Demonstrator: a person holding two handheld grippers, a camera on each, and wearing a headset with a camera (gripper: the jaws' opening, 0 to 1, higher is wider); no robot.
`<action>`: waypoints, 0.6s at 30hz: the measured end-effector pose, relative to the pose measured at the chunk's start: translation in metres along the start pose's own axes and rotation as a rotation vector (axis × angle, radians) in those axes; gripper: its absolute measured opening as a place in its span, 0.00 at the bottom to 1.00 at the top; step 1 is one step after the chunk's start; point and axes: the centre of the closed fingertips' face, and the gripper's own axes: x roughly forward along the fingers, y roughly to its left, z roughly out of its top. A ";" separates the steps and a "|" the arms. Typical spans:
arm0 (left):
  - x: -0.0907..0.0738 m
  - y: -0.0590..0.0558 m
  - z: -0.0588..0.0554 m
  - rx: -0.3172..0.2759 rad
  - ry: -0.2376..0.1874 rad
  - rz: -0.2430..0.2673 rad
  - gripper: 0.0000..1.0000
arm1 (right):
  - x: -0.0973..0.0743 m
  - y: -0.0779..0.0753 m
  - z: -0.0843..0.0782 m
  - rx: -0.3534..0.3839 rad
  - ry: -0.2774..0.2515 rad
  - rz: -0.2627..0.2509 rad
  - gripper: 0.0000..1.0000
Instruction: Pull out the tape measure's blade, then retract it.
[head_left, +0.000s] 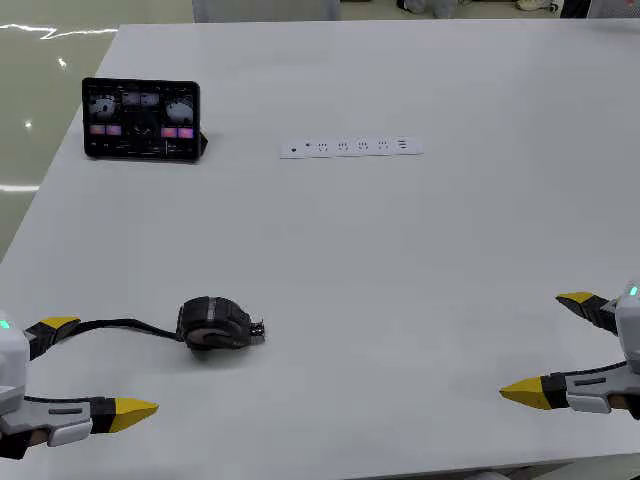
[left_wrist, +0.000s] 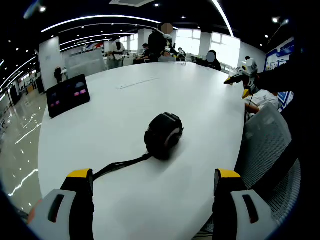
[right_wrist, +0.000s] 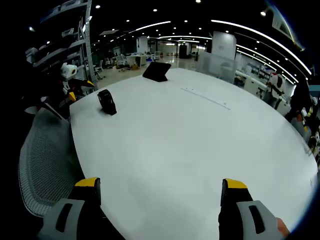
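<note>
**Tape measure on a white table between two open grippers**

Nearest to us in the head view, the left gripper (head_left: 95, 366) sits at the bottom left corner, its body cut off by the edge. Its yellow-tipped jaws are spread wide, pointing right across the white table (head_left: 400, 260), and hold nothing. At the bottom right, the right gripper (head_left: 548, 345) is also partly cut off. Its jaws are equally wide apart, point left and hold nothing. Both are held low over the table's near edge, well apart from each other.

Just ahead of the left gripper lies the tape measure (head_left: 213, 323), a dark rounded case resting on the table. Its long axis runs left to right. A small tab at its right end points toward the right gripper. A black strap (head_left: 120, 325) trails from its left end toward the left gripper's far jaw tip, and we cannot tell whether they touch. The case's markings are too small to read.

Farther back, near the table's middle, lies a white power strip (head_left: 350, 147). Beyond it to the left, a dark tablet (head_left: 141, 119) stands propped, its screen lit but too small to read.
</note>
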 end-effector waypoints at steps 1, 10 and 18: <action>0.000 0.000 0.000 0.000 0.000 0.000 0.99 | 0.000 0.000 0.000 0.000 0.001 0.001 0.99; 0.000 0.003 0.001 0.002 0.000 0.005 0.99 | -0.002 0.000 -0.001 -0.003 0.004 0.000 0.99; 0.002 0.004 0.005 0.008 0.001 -0.004 0.99 | -0.002 0.000 0.000 -0.005 -0.001 -0.002 0.99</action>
